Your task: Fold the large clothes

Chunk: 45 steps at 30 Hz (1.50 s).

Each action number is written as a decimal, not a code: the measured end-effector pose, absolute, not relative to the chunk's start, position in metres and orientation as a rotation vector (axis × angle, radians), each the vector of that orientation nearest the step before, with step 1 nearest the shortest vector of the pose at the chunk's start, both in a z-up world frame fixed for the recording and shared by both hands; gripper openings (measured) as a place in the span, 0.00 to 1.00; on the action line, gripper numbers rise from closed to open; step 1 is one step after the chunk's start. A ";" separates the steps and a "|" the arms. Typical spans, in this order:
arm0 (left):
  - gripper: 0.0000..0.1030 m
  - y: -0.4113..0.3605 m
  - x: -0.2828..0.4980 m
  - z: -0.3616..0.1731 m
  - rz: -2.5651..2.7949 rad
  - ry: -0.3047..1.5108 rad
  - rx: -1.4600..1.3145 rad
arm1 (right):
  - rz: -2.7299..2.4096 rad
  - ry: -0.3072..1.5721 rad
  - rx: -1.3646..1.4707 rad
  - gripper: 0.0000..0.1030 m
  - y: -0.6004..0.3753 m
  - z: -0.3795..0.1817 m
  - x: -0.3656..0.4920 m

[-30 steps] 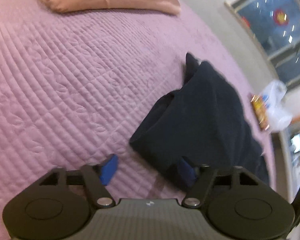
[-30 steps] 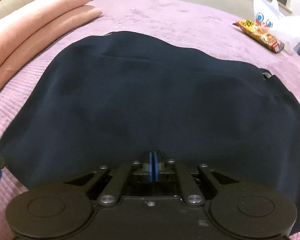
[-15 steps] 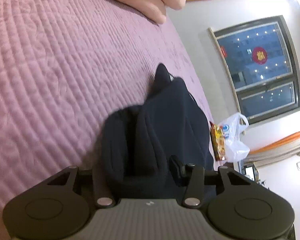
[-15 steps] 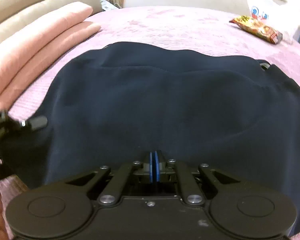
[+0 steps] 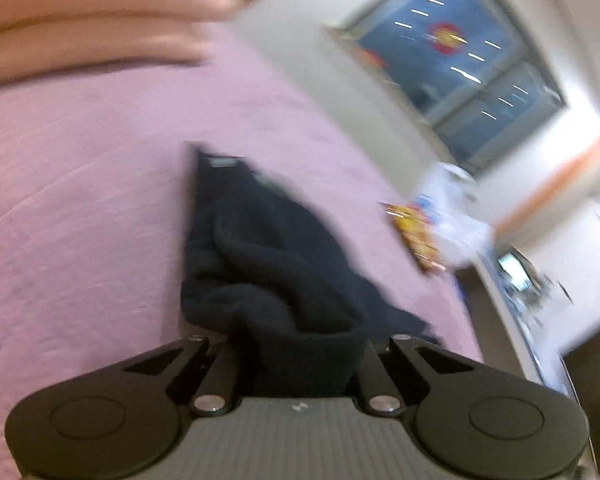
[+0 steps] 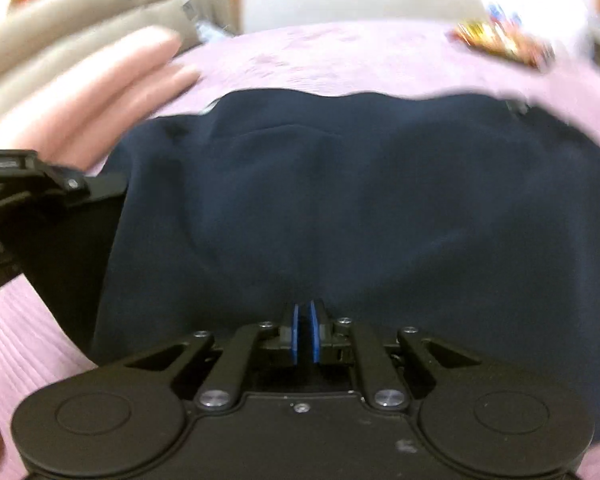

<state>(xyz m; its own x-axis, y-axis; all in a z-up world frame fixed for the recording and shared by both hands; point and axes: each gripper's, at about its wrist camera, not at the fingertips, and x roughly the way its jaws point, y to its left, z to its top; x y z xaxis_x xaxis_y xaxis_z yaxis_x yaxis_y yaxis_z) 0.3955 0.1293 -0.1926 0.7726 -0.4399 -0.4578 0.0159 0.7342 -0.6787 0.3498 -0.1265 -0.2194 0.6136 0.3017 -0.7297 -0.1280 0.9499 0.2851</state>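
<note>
Left tool [image 5: 306, 360]: clamped on navy garment [image 5: 268, 248] | right tool [image 6: 305, 332]: pinching garment hem

Bunched dark garment [image 5: 284, 280] buried the left gripper's [image 5: 306, 364] fingertips, so its grip couldn't be judged. Motion smeared the snack packet [image 5: 414, 236] and plastic bag [image 5: 456, 216]. The pink bedding [image 5: 92, 20] ran off-frame.

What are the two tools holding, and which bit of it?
Both hold the dark navy garment: the right tool pinches its near edge, and the left tool grips a bunched fold at its left end.
</note>
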 end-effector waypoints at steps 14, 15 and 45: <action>0.06 -0.081 0.419 -0.150 -0.876 0.679 -0.526 | 0.175 0.885 0.790 0.00 -0.303 -0.208 0.340; 0.06 -0.097 0.422 -0.159 -0.848 0.709 -0.475 | 0.141 0.882 0.775 0.00 -0.322 -0.205 0.336; 0.09 -0.166 0.419 -0.187 -0.866 0.802 -0.129 | 0.316 0.774 0.510 0.25 -0.380 -0.154 0.477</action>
